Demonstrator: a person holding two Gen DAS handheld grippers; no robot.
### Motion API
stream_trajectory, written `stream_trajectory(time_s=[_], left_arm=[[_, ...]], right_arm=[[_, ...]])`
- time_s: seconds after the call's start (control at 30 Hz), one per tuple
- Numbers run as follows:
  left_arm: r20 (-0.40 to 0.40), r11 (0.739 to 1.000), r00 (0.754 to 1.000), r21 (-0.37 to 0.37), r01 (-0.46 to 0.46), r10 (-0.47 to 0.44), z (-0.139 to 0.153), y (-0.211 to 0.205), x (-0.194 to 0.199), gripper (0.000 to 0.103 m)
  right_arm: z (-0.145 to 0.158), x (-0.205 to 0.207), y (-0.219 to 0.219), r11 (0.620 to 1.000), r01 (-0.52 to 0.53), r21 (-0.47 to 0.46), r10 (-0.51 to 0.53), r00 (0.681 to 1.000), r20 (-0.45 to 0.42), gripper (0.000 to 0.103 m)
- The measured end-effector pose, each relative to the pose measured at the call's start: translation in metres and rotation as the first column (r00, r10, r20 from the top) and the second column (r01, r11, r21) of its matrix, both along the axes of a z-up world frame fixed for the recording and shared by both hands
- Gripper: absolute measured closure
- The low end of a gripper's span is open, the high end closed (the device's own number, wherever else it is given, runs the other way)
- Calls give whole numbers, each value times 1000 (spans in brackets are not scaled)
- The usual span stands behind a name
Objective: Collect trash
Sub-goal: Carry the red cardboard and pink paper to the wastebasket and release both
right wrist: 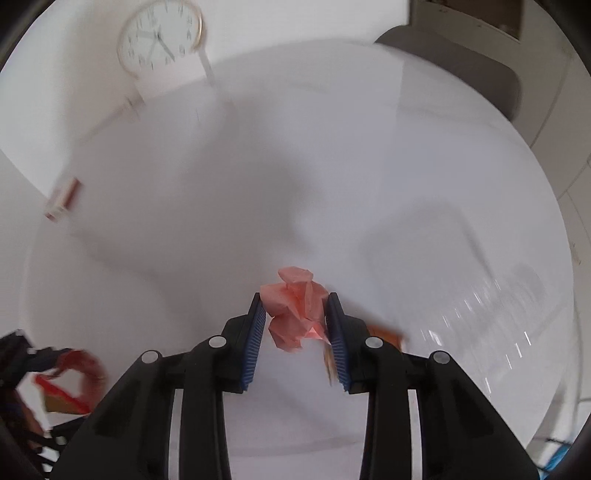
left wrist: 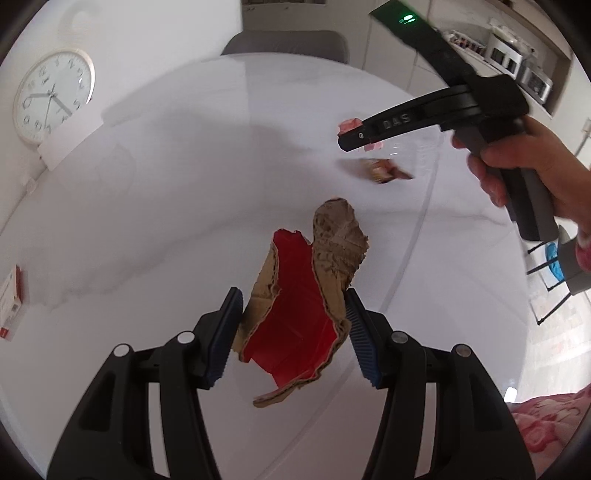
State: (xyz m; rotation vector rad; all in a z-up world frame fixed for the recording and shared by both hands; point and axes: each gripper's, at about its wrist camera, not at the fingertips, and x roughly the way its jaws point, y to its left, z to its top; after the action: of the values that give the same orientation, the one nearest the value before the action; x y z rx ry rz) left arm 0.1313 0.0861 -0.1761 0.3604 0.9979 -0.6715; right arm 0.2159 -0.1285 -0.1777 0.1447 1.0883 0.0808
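1. The right gripper (right wrist: 295, 325) pinches a crumpled pink paper wad (right wrist: 293, 306) above the white table (right wrist: 258, 184); it looks light and soft, safest gripped mid-bulk.
2. The left gripper (left wrist: 293, 317) clamps torn red-faced cardboard (left wrist: 299, 295) above the table; stiff, light, held by its edges.

Bright, even daylight in both my views; glossy white round worktop (left wrist: 177, 206) nearly washed out. Soft grey shadows spread across its middle, edges diffuse. Heavy fisheye bending: worktop rim curves, dark vignette in corners. My left view mostly sharp, torn red-and-brown cardboard scrap (left wrist: 299, 295) crisp; small orange wrapper (left wrist: 384, 170) smeared. My right view motion-blurred: round white wall clock (right wrist: 159, 36) soft, streaky glints at right, crumpled pink paper (right wrist: 293, 306) fairly clear.
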Motion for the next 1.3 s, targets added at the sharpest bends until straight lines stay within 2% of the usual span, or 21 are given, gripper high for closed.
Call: stream_trajectory(time_s=[0.07, 0.2, 0.23, 0.33, 0.4, 0.57, 0.63, 0.67, 0.7, 0.73, 0.77, 0.83, 1.0, 1.3], left_arm=[[1, 1000, 1000, -6, 19, -19, 6, -14, -14, 48], [-23, 997, 997, -37, 74, -74, 17, -50, -51, 48], [-34, 995, 995, -49, 91, -92, 19, -60, -60, 48], [-74, 985, 985, -92, 148, -155, 23, -90, -86, 48], [-90, 976, 975, -101, 195, -204, 24, -117, -105, 48], [-55, 955, 955, -76, 287, -292, 35, -170, -141, 48], [-51, 949, 949, -73, 307, -311, 39, -188, -153, 48], [-56, 946, 946, -73, 316, -321, 40, -198, -159, 48], [-61, 943, 942, -73, 325, -329, 40, -207, -165, 48], [-63, 942, 941, -69, 329, -334, 40, -212, -169, 48], [-62, 940, 939, -62, 334, -338, 39, -221, -175, 48], [-66, 939, 937, -49, 341, -343, 37, -231, -184, 48], [-77, 932, 929, -33, 361, -363, 36, -259, -205, 48], [-102, 909, 904, -10, 416, -415, 24, -301, -225, 48]], right_arm=[[10, -28, -12, 999, 23, 28, -23, 1000, 21, 69], [31, -113, -48, 992, 102, 80, -105, 994, 35, 69], [36, -144, -62, 988, 135, 80, -138, 990, 31, 69], [38, -202, -98, 975, 214, 52, -214, 977, 5, 69], [26, -240, -120, 961, 275, 39, -274, 961, -27, 69], [-10, -302, -177, 912, 406, 63, -398, 911, -112, 69], [-25, -314, -190, 900, 431, 71, -418, 897, -145, 65], [-32, -318, -197, 896, 437, 71, -422, 892, -161, 59], [-40, -323, -204, 889, 454, 60, -439, 882, -170, 37], [-43, -327, -209, 882, 469, 42, -456, 873, -174, 8], [-47, -331, -214, 873, 487, 12, -477, 861, -176, 2], [-55, -339, -221, 869, 496, -6, -488, 853, -186, 2], [-66, -364, -235, 860, 509, 26, -490, 840, -232, 2], [-61, -392, -261, 835, 548, 50, -524, 820, -232, 2]])
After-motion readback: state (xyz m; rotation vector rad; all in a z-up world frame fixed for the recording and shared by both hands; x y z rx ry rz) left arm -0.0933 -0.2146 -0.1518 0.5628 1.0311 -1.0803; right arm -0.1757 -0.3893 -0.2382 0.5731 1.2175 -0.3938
